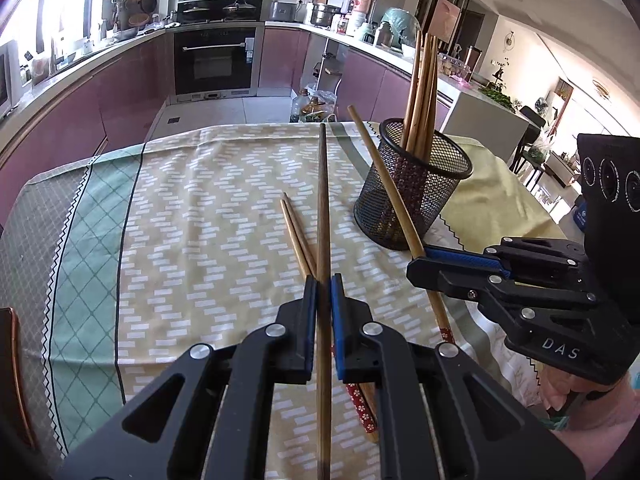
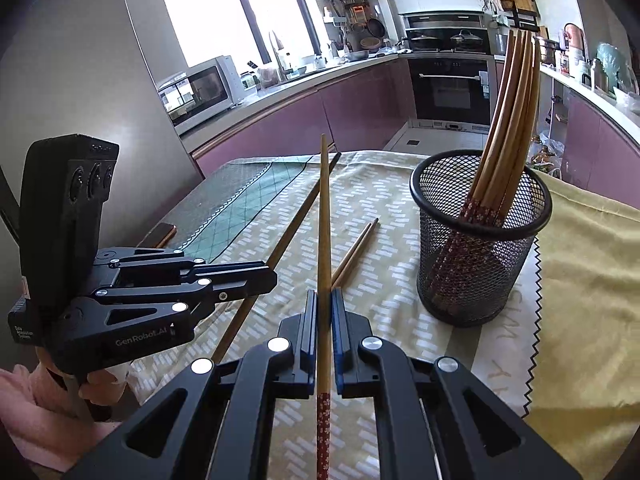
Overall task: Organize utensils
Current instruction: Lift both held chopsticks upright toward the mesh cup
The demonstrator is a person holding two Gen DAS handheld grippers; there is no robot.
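Observation:
My left gripper is shut on a long dark brown chopstick, held above the table and pointing away from me. To its right, my right gripper is shut on a light bamboo chopstick with a red floral end. In the right wrist view that gripper clamps the same chopstick, and the left gripper holds the dark one. A pair of bamboo chopsticks lies on the cloth between them. A black mesh holder with several chopsticks stands at the right.
A patterned tablecloth covers the table, with a yellow cloth under the holder's right side. A phone lies near the left table edge. Kitchen counters and an oven stand beyond the far edge.

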